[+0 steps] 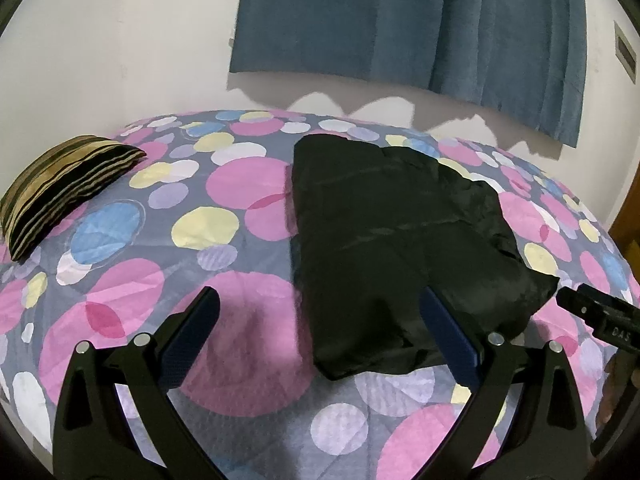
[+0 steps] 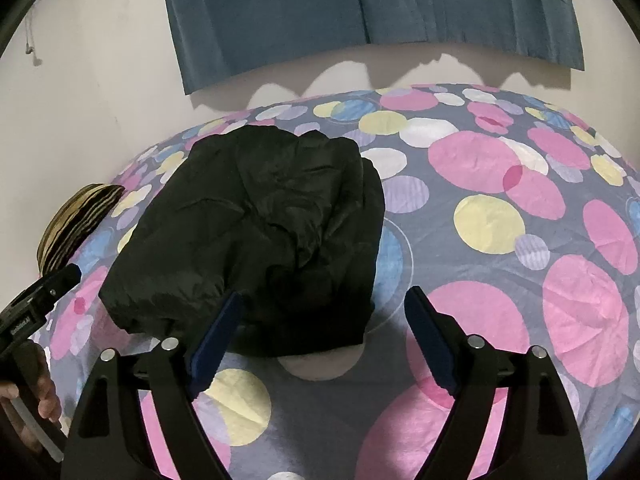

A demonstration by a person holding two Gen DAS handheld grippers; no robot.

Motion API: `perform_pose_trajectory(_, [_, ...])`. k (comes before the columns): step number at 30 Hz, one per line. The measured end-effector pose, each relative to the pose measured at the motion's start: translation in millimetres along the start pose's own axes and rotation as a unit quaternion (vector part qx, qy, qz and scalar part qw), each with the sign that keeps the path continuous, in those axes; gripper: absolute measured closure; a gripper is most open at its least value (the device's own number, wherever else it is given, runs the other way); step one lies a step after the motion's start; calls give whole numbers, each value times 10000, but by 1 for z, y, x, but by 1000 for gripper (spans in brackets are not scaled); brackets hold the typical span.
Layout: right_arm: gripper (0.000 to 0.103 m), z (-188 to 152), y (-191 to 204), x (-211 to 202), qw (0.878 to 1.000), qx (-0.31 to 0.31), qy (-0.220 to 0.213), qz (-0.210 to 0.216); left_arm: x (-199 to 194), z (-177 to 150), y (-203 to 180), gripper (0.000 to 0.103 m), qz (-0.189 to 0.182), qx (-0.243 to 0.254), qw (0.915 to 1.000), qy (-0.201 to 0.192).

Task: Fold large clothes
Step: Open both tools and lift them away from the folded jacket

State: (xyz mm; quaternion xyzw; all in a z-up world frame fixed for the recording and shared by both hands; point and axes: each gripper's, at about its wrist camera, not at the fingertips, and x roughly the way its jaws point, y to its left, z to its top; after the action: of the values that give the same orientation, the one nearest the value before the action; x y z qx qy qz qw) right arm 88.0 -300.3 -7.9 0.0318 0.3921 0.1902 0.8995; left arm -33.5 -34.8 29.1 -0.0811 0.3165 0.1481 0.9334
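On the spotted bedspread [image 1: 224, 184]: one black garment [image 1: 400, 232], folded — left gripper [image 1: 320, 312] and right gripper [image 2: 320, 312], jaws wide, empty — best pinch both near corners together.

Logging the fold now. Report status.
Left gripper open, right gripper open, both empty. Black garment folded on the bedspread. Striped pillow off to the left, clear.

Bedroom with a bed against a pale wall.

The bed [image 1: 240, 248] wears a grey sheet printed with pink, yellow, blue and white circles. A gold-and-black striped pillow [image 1: 64, 192] lies at its left edge. Above it a blue curtain [image 1: 420, 24] hangs on the off-white wall [image 1: 120, 48], casting a scalloped shadow beneath its hem.
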Motion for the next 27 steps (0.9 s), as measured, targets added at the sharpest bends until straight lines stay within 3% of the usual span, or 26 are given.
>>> perform_pose_trajectory(27, [19,-1,-2,4,10000,-4,-2,-13,5,-1,-5,3,150,116,9998,8])
